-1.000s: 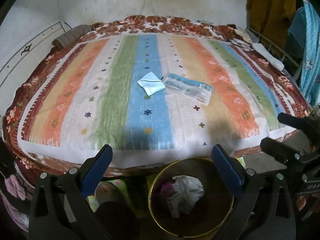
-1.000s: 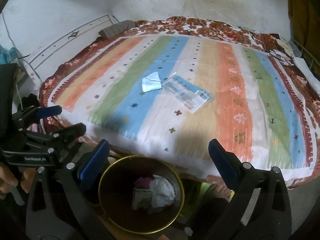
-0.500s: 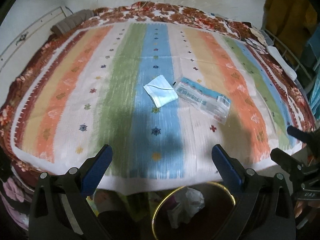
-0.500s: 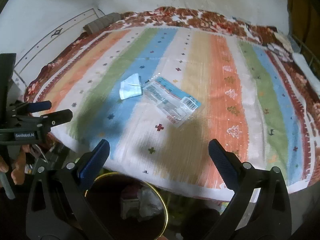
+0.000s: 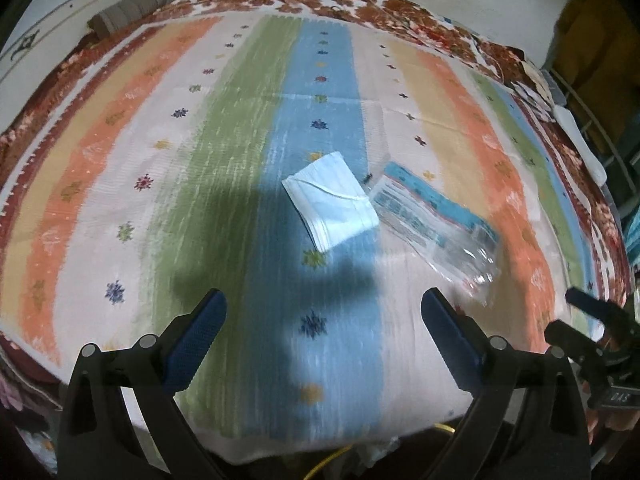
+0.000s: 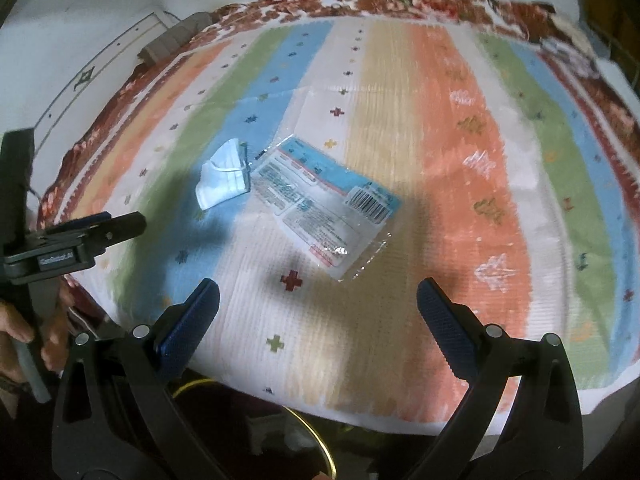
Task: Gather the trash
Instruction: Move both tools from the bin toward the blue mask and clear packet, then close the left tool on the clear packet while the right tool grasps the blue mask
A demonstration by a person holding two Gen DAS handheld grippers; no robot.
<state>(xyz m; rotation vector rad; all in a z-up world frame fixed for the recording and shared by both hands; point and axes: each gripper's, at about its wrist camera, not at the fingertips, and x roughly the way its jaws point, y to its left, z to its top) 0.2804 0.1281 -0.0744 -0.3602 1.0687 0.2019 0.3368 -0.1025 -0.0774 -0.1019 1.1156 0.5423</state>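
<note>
A folded light-blue face mask (image 5: 331, 205) (image 6: 222, 179) lies on the striped bedspread (image 5: 132, 184) (image 6: 460, 184). Just right of it rests a clear plastic wrapper (image 5: 436, 228) (image 6: 326, 206) with blue print and a barcode. My left gripper (image 5: 323, 312) hovers open over the bed's near part, the mask a short way ahead of it. My right gripper (image 6: 318, 298) is open too, with the wrapper just beyond its fingertips. Nothing sits between either pair of fingers. Each gripper also shows at the edge of the other's view.
The gold rim of a bin (image 6: 316, 436) (image 5: 332, 462) peeks out below the bed's near edge. A grey pillow (image 5: 132, 8) lies at the far left corner. Clutter and cloth (image 5: 560, 100) sit along the right side, and a hand (image 6: 20, 328) holds the left tool.
Both grippers have moved up from over the bin and forward across the bed toward the mask and wrapper. The bin has slid almost out of view below.
</note>
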